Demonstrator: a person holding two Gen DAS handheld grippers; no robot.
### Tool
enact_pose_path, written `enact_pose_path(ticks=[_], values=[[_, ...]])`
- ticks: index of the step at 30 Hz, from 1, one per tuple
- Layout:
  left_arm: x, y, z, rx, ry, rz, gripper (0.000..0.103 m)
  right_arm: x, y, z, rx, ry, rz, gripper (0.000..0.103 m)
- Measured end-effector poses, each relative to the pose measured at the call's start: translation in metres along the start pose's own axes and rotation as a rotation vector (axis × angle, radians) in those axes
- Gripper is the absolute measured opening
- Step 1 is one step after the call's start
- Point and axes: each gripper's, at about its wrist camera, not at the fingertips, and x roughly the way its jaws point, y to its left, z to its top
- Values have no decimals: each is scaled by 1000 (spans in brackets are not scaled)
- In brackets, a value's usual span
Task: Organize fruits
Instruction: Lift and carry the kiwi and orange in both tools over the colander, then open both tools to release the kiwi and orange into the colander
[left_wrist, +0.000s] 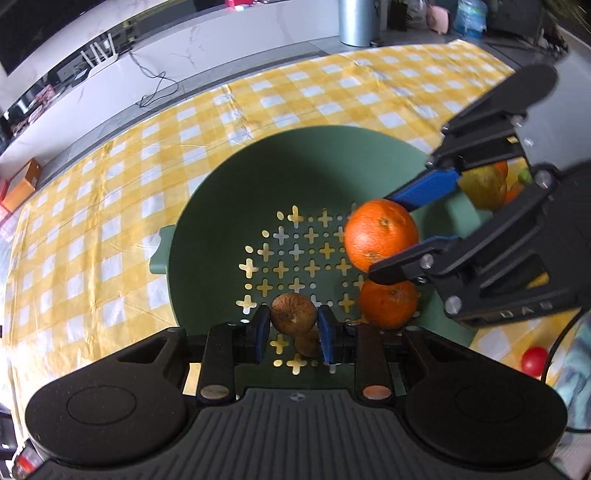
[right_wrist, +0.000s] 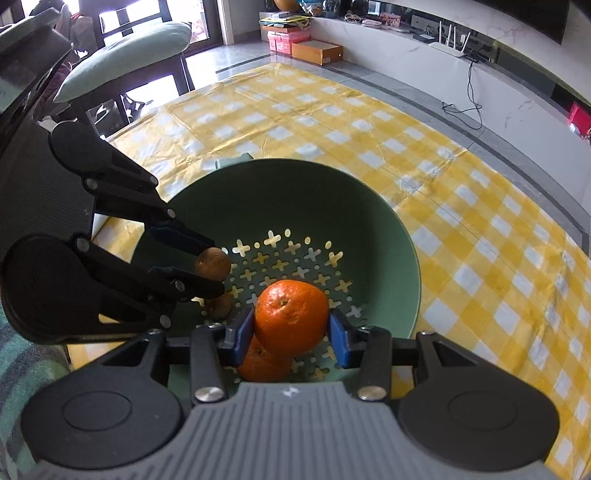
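The left claw (left_wrist: 291, 328) grips a brown fruit (left_wrist: 293, 314) and the right claw (right_wrist: 291, 332) clamps an orange (right_wrist: 291, 317), both poised over the green colander (right_wrist: 295, 184), seemingly for dropping in.

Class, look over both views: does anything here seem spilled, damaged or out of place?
Nothing stands out. The left gripper holds a brown fruit and the right gripper an orange, both over the green colander.

colander (right_wrist: 399, 236) far half open; two oranges (right_wrist: 264, 363) crowd near side.
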Motion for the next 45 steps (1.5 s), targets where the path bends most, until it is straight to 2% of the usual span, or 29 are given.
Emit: enact_pose_path(ticks=[7,13,21,25,29,37,45], values=[[11,1,2,86,15,-11,31,27,-6,12,34,54,63,41],[21,5,4,98,36,5,31,45,-10,18,73,98,87,41],[23,3,5,131,47,38,32,57,-12,19,112,132,83,43],[25,3,5,138,55,41,38,57,-10,18,120,138,80,44],[22,0,3,147,56,45,50,52,-10,20,132,130,87,51],[4,-4,0,138,30,43,51,24,-8,25,139,74,88,52],[-34,-20,-2,126,-30,43,51,-24,-4,20,140,4,15,54]])
